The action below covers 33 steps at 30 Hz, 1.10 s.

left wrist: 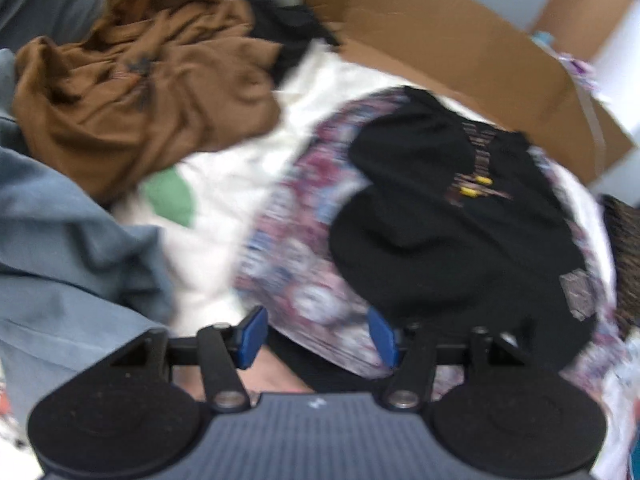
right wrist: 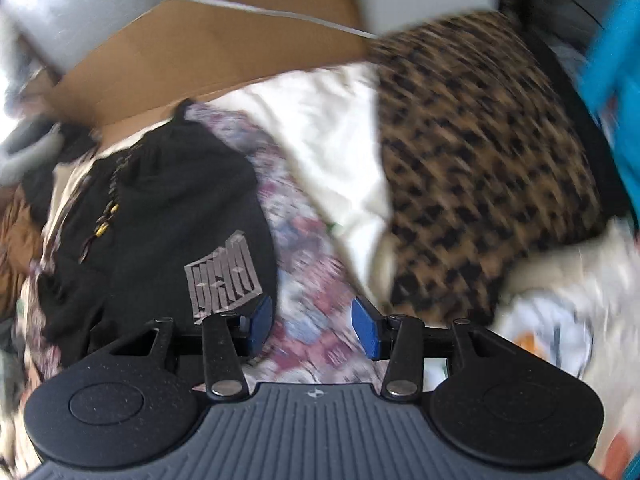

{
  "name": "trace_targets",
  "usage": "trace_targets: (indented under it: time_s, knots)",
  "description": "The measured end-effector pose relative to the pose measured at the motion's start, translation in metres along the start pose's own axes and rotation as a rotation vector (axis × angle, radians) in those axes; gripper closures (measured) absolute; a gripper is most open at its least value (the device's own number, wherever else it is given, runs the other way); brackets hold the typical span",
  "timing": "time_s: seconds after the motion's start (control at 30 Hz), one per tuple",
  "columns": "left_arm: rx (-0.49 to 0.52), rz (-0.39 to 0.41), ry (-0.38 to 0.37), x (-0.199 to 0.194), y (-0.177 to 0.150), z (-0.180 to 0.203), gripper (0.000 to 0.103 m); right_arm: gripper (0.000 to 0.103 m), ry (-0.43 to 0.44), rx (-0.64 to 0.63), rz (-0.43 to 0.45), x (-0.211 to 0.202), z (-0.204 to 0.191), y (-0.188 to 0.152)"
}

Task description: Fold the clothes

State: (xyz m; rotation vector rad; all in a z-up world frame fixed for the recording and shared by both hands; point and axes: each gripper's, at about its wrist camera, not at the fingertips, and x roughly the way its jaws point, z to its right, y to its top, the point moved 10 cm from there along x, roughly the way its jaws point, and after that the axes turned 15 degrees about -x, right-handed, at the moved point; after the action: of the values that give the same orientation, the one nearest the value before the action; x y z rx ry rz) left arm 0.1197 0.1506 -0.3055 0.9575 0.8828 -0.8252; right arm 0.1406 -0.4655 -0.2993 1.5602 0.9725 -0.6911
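Both the left gripper [left wrist: 318, 334] and right gripper [right wrist: 312, 328] hang spread apart, empty, above the black garment [left wrist: 448, 232] lying on floral cloth [left wrist: 296, 264]. A cardboard box [left wrist: 452, 48] walls the far edge; a brown garment [left wrist: 140, 80] crowds the left.

garments 7 [left wrist: 440, 208] | cardboard boxes 2 [left wrist: 460, 52] | grippers 2 [left wrist: 318, 336]

both views are smeared by motion blur, the right wrist view worst: the leopard-print cloth [right wrist: 480, 160] streaks into dashes and the floral fabric [left wrist: 304, 248] turns to soft blotches. only the gripper bodies close to the lenses stay sharp. light is soft, even daylight with faint shadows in the folds. the cream cloth [right wrist: 332, 136] nearly blows out. fisheye bending curves the cardboard box [left wrist: 460, 40] and darkens the corners.
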Motion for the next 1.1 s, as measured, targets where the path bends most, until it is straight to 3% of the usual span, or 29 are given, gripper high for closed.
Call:
trace_targets:
  time_s: [0.3,0.43,0.7,0.97,1.1]
  knots:
    - [-0.042,-0.018,-0.063,0.004,-0.064,0.039,0.038,0.052,-0.021,0.231,0.047,0.005,0.055,-0.057]
    - [-0.048,-0.080,-0.115,0.019,-0.090,0.073,0.040,0.052,0.024,0.317,0.080,0.010,0.067,-0.066]
    - [0.021,-0.202,-0.211,0.060,-0.140,0.150,0.042,0.053,0.053,0.372,0.041,0.034,0.066,-0.088]
    - [0.025,-0.350,-0.247,0.102,-0.183,0.191,0.042,0.060,0.011,0.279,0.021,0.038,0.053,-0.102]
    - [-0.006,-0.381,-0.254,0.116,-0.194,0.199,0.042,0.059,-0.011,0.215,0.016,0.035,0.047,-0.101]
